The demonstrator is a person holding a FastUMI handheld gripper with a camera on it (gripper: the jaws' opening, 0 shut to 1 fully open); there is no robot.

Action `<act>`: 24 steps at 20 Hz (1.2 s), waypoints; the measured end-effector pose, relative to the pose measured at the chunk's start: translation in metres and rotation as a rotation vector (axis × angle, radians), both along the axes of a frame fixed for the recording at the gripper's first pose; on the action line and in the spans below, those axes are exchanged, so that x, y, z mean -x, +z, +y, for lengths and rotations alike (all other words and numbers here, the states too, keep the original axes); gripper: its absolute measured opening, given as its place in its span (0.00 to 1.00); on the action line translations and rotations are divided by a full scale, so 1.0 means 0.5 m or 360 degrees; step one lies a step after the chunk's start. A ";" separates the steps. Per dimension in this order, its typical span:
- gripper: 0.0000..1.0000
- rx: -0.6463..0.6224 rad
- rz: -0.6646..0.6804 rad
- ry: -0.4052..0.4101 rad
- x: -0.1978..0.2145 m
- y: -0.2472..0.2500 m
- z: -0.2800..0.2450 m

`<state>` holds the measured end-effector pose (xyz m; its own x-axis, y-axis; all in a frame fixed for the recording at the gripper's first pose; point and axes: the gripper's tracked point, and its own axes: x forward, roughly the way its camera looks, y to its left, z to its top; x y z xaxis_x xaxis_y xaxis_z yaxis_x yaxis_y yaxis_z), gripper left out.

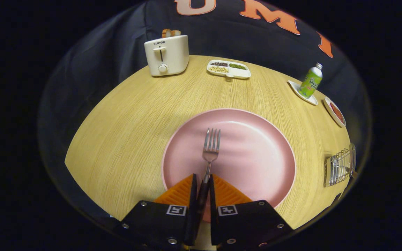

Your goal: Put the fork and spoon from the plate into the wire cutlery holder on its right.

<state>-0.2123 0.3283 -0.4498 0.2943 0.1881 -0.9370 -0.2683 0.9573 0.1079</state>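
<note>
A metal fork (211, 146) with a dark handle lies over the pink plate (257, 153), tines pointing away from me. My gripper (203, 181) is shut on the fork's handle, which runs back between both fingers. The wire cutlery holder (339, 166) stands on the table to the right of the plate, with a metal piece inside it that I cannot make out clearly.
On the round wooden table (124, 132), beyond the plate, stand a white toaster (166, 55) and a divided white dish of beans (228, 69). Far right are a green bottle (311, 81) on a small white tray and a small dish (335, 111) with red contents.
</note>
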 end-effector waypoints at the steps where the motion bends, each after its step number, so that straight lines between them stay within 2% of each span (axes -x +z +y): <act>1: 0.13 -0.0004 0.0020 -0.0017 0.000 -0.003 0.002; 6: 0.05 -0.0031 0.0070 -0.0059 -0.006 -0.001 0.001; 12: 0.04 -0.0050 -0.0042 -0.0202 -0.053 0.055 -0.079; 18: 0.04 0.0030 -0.0212 -0.0343 -0.110 0.167 -0.258; 24: 0.04 0.0217 -0.0224 -0.0429 -0.110 0.220 -0.482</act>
<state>-0.1572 0.0873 -0.3396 0.4448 -0.0388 -0.8948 -0.0063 0.9989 -0.0465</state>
